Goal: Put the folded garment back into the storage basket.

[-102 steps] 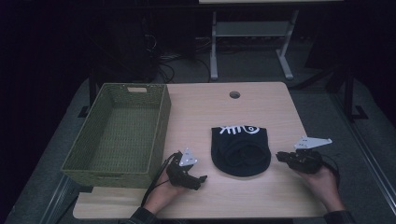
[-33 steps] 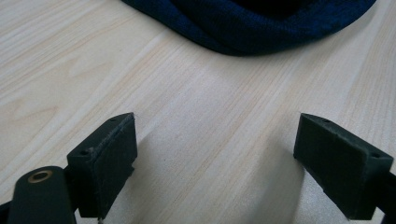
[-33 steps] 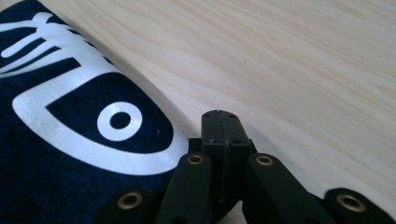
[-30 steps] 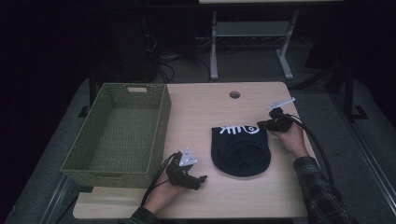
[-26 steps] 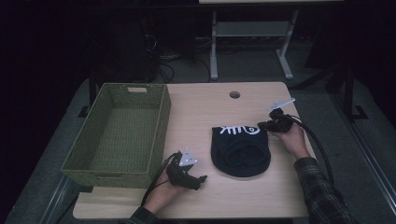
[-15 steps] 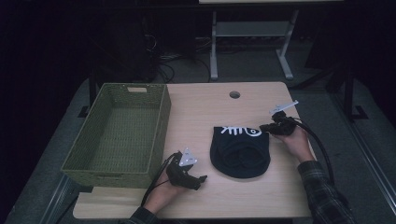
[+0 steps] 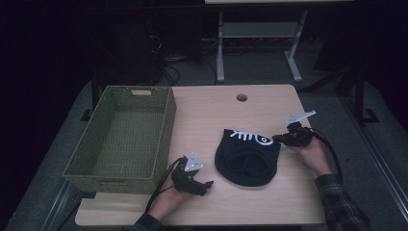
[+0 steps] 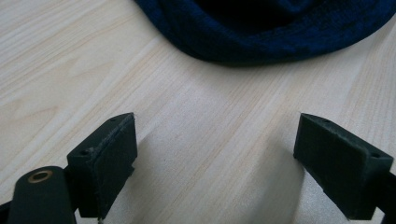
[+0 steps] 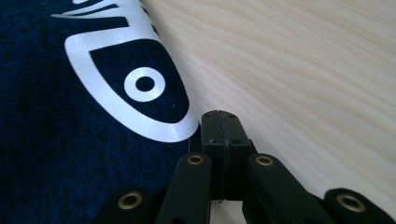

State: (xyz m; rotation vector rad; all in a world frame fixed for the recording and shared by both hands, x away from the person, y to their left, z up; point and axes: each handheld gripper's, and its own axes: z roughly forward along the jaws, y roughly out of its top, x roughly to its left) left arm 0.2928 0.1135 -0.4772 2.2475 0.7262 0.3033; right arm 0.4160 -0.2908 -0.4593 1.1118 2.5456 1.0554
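Observation:
A dark blue garment (image 7: pixel 248 161) with a white fish-skeleton print (image 7: pixel 250 137) lies bunched on the light wooden table (image 7: pixel 211 115), right of centre. My right gripper (image 7: pixel 275 140) is shut, its tips low at the garment's upper right edge. In the right gripper view the closed jaws (image 9: pixel 219 119) touch the cloth (image 9: pixel 56 140) just beside the fish's eye (image 9: pixel 144 84); no fabric shows between them. My left gripper (image 7: pixel 207 185) rests open on the table, left of the garment. Its own view shows the jaws (image 8: pixel 215 154) spread wide, with the garment's hem (image 8: pixel 280 28) beyond them.
A large green woven basket (image 7: pixel 166 125) stands on the table's left side with nothing in it. A round cable hole (image 7: pixel 241 97) sits near the far edge. A metal frame (image 7: pixel 257 33) stands on the floor behind. The right gripper's cable (image 7: pixel 332 154) trails along the forearm.
The right gripper came up from the table's right front to the garment's top right corner, then slid down and right along that edge. The left gripper stayed still.

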